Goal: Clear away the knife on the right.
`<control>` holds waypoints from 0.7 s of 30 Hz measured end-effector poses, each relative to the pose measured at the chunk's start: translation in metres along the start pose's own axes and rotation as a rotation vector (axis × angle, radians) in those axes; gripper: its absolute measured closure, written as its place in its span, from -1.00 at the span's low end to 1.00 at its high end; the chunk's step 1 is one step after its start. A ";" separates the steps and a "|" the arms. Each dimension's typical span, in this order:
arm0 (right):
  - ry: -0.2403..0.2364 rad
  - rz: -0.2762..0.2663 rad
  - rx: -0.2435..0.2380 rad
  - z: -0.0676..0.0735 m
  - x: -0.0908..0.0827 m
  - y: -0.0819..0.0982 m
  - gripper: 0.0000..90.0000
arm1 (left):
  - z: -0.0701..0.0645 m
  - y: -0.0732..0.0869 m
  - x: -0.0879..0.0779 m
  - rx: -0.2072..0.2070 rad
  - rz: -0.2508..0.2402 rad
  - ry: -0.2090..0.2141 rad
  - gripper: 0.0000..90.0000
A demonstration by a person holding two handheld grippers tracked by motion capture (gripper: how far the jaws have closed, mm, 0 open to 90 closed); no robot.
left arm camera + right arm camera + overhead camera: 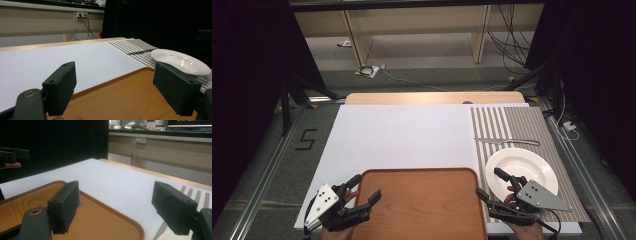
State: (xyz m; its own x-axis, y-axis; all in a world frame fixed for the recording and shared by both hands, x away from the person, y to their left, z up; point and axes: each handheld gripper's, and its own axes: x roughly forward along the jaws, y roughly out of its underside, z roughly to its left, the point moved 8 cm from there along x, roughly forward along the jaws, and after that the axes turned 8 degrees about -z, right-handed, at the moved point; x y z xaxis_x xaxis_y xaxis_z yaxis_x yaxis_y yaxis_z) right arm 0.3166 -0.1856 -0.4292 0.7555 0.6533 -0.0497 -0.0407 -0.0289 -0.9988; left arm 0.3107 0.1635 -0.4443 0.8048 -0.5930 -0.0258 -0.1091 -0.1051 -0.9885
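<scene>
Both grippers hover wide open at the near corners of a wooden tray.

The tray (422,200) lies at 6 o'clock on the white sheet (407,135) that covers the desk (432,98). The left gripper (362,192) stands over the tray's left rim at about 7 o'clock, its jaws spread wide with nothing between them. The right gripper (492,185) sits at about 5 o'clock, jaws also wide and holding nothing, one over the tray's right edge and the other over the white plate (532,170). The plate rests on a striped mat (522,120) just beside the tray, with a knife (507,141) lying past it toward 1 o'clock.
</scene>
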 end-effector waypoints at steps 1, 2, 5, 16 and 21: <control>0.000 0.000 -0.002 0.000 0.000 0.000 -0.49 | 0.000 0.000 0.000 0.000 0.000 0.000 -0.58; 0.000 0.000 -0.002 0.000 0.000 0.000 -0.49 | 0.000 0.000 0.000 0.000 0.000 0.000 -0.58; 0.003 0.001 -0.004 -0.001 0.000 0.000 -0.49 | 0.000 0.000 0.000 0.000 0.000 0.001 -0.58; 0.005 0.008 -0.020 -0.001 -0.001 -0.001 -0.49 | 0.000 0.000 0.000 0.000 0.000 0.001 -0.58; 0.010 0.016 -0.035 -0.002 -0.001 -0.001 -0.49 | 0.000 0.000 0.000 0.000 -0.001 0.000 -0.58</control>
State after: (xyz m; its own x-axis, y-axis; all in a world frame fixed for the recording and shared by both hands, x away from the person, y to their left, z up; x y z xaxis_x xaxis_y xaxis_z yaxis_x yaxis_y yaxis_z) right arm 0.3174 -0.1875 -0.4283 0.7613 0.6451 -0.0658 -0.0303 -0.0659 -0.9974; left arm 0.3107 0.1634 -0.4442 0.8047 -0.5932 -0.0253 -0.1087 -0.1054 -0.9885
